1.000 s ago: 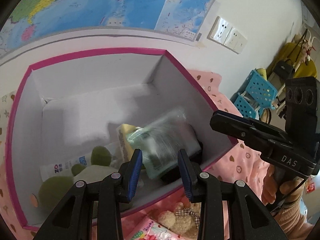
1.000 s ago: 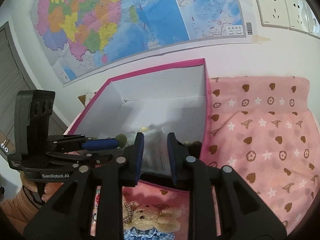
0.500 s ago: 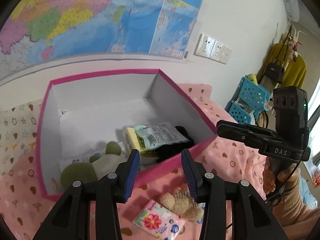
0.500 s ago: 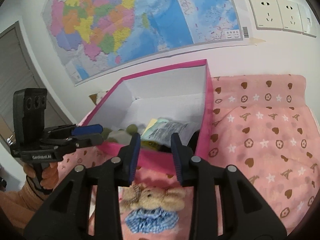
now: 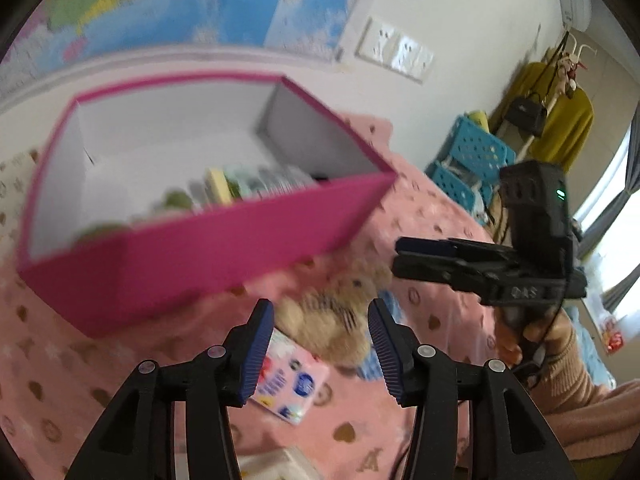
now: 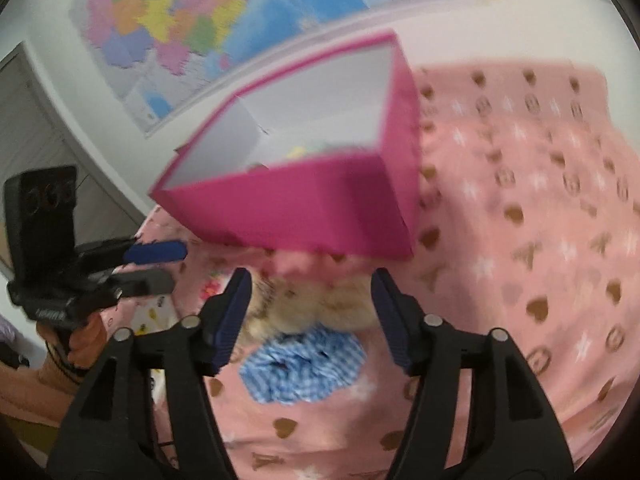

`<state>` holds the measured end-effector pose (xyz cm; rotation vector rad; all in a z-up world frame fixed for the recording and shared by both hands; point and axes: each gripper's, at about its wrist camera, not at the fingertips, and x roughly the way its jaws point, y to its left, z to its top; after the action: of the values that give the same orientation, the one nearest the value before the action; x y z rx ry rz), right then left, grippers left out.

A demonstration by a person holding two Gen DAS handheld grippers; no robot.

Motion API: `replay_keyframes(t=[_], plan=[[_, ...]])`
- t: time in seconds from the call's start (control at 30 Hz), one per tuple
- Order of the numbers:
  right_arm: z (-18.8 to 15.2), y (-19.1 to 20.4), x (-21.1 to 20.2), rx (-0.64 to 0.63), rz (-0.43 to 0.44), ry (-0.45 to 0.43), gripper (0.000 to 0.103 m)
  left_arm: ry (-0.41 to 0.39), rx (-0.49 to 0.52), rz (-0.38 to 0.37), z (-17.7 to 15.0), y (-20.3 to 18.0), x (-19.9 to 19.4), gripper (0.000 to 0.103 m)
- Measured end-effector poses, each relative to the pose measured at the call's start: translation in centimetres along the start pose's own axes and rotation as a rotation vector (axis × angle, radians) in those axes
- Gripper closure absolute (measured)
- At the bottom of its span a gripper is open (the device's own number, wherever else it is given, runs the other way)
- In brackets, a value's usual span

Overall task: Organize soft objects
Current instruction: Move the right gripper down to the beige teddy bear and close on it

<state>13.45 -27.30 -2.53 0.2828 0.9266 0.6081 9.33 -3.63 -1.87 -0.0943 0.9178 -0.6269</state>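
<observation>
Both grippers (image 5: 320, 350) (image 6: 310, 316) now outside box (image 5: 224, 248), jaws opening, empty.

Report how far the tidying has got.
Done: several items already lie in the pink box, though blur hides what they are. In hand: nothing; the left claw and right claw are both opening, empty, around the teddy bear on the pink blanket. Left: the bear and the tissue packet beside it.

Bright, even daylight; window (image 5: 608, 240) glare at right edge of left view. Heavy motion blur on box (image 5: 208, 248) and map (image 6: 192, 20). Fisheye bending, dark corners.
</observation>
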Motion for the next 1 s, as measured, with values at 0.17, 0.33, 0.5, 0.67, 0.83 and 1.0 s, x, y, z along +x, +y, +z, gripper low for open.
replay_keyframes(t=[0.17, 0.33, 0.5, 0.67, 0.83, 1.0], plan=[[-0.7, -2.3, 2.2, 0.108, 0.029, 0.058, 0.036, 0.055, -0.023, -0.03, -1.1, -0.1, 1.7, 0.053], [-0.7, -1.9, 3.1, 0.106, 0.092, 0.057, 0.036, 0.07, -0.025, -0.033, -1.7, -0.1, 2.1, 0.053], [-0.6, -0.6, 4.4, 0.067, 0.114, 0.079, 0.036, 0.091, -0.036, -0.033, -2.0, 0.3, 2.8, 0.053], [-0.9, 0.2, 4.2, 0.019, 0.114, 0.067, 0.061, 0.093, -0.051, -0.047, -1.9, 0.4, 3.1, 0.053], [-1.1, 0.0, 3.3, 0.021, 0.115, 0.031, 0.071, 0.095, -0.049, -0.049, -1.8, 0.4, 3.4, 0.052], [-1.2, 0.1, 1.2, 0.026, 0.133, -0.025, 0.071, 0.095, -0.056, -0.066, -1.8, 0.3, 3.3, 0.047]])
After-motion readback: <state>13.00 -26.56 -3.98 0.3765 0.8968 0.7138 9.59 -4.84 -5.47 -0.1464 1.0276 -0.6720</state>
